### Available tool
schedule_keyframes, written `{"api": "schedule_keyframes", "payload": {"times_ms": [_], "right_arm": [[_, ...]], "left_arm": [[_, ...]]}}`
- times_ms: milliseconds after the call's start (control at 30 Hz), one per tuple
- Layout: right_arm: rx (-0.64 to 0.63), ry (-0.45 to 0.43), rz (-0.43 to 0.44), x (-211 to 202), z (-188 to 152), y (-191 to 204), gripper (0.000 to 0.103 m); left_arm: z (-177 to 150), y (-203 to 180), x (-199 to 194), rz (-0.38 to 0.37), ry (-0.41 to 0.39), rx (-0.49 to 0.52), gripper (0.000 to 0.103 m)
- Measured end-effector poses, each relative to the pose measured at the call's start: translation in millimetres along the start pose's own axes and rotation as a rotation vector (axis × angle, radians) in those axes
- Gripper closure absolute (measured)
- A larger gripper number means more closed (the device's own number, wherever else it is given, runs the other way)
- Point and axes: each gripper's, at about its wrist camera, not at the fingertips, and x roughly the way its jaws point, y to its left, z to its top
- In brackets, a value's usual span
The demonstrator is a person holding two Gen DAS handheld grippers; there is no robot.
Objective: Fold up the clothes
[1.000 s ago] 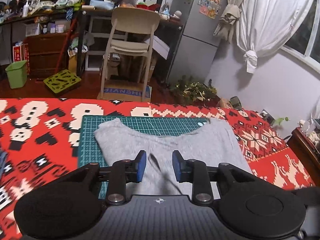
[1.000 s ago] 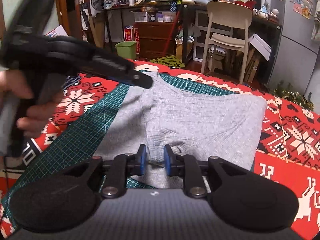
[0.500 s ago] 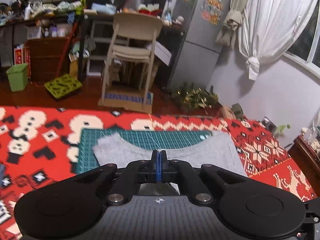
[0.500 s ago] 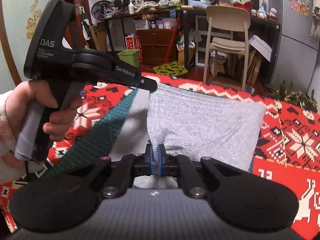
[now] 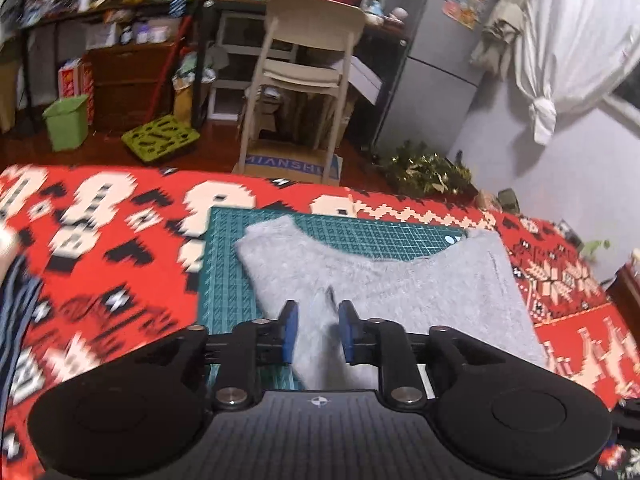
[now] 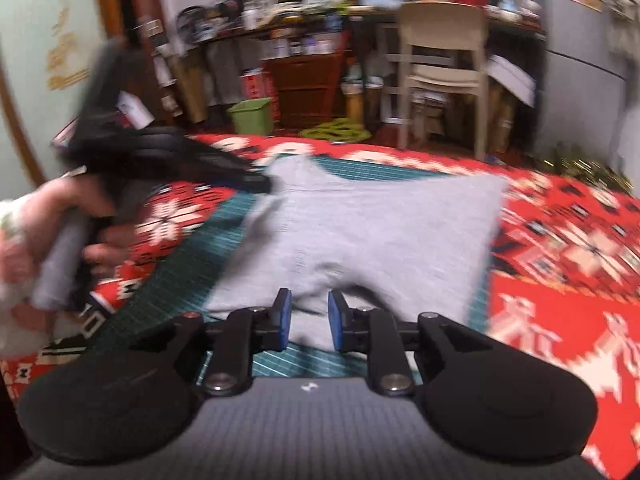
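Two blue-padded fingers of the left gripper (image 5: 318, 332) stand apart in the left wrist view, released, with a ridge of the grey garment (image 5: 400, 284) rising in the gap between them and no pad pressing it. That garment lies folded on a green cutting mat (image 5: 224, 280), its far edge curved so that a strip of mat grid shows beyond it, and its right side runs off the mat onto the red patterned cloth (image 5: 100, 248) that covers the table. Beyond the mat stand a pale wooden chair (image 5: 304, 60), a cardboard box (image 5: 292, 162) under it, a green bin (image 5: 66, 122) to the chair's left and a grey fridge (image 5: 440, 40) to its right. In the right wrist view, which is blurred, the right gripper (image 6: 306, 322) is likewise parted and grips nothing; the garment's near edge (image 6: 312, 320) bulges up between its fingers, with the mat (image 6: 168, 280) showing just below and to the left. Left of the mat a hand (image 6: 60, 236) clasps the handle of the other gripper (image 6: 256, 178), whose black tip reaches over the garment's far left corner; whether it touches the fabric cannot be told through the blur. The chair (image 6: 440, 52) stands beyond the mat here too.
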Motion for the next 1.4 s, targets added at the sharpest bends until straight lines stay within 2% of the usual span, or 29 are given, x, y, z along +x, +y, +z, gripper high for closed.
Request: {"api": "schedule_keyframes", "payload": {"times_ms": [100,133,267,367,500,600,667,700,767,1067,1400], "right_arm": [[0.138,-0.029,-0.076,-13.5,-9.3,-26.8,0.079],[0.202,-0.036,-0.094,-16.6,-13.0,-36.4,0.075],[0.449,-0.038,-0.074,-14.4,-23.5,-73.2,0.074],[0.503,-0.039,-0.079,-7.4,-25.4,-81.8,0.074],[0.487,0.001,-0.099,7.6,-22.9,-77.6,0.075],[0.450,0.025,-0.135,16.3,-23.5,-70.0,0.078],[0.410,0.030,-0.159,18.2,-23.6,-65.6,0.089],[0.403,0.032,-0.160,17.7,-24.1,-64.8,0.093],[0.411,0.032,-0.156,15.9,-24.5,-65.0,0.095],[0.398,0.057,-0.132,-0.3,-28.3,-56.8,0.096],[0.302,0.129,-0.101,-32.8,-60.2,-6.6,0.096]], "left_arm": [[-14.7,8.7,-22.7,-0.022,0.027,-0.094,0.081],[-21.5,10.8,-28.6,-0.032,0.044,-0.127,0.081],[-49.2,14.0,-36.8,-0.063,0.138,-0.221,0.081],[-60.0,10.6,-41.0,-0.064,0.137,-0.251,0.082],[-62.7,3.8,-41.0,-0.076,0.143,-0.270,0.082],[-63.1,-3.9,-38.8,-0.074,0.159,-0.246,0.082],[-63.8,-7.2,-37.3,-0.061,0.164,-0.236,0.082],[-64.1,-8.8,-36.6,-0.054,0.167,-0.231,0.095],[-64.8,-12.1,-35.2,-0.041,0.172,-0.221,0.099],[-72.4,-7.5,-51.9,-0.012,0.181,-0.196,0.100],[-95.6,-0.2,-89.6,0.018,0.216,-0.127,0.100]]}}
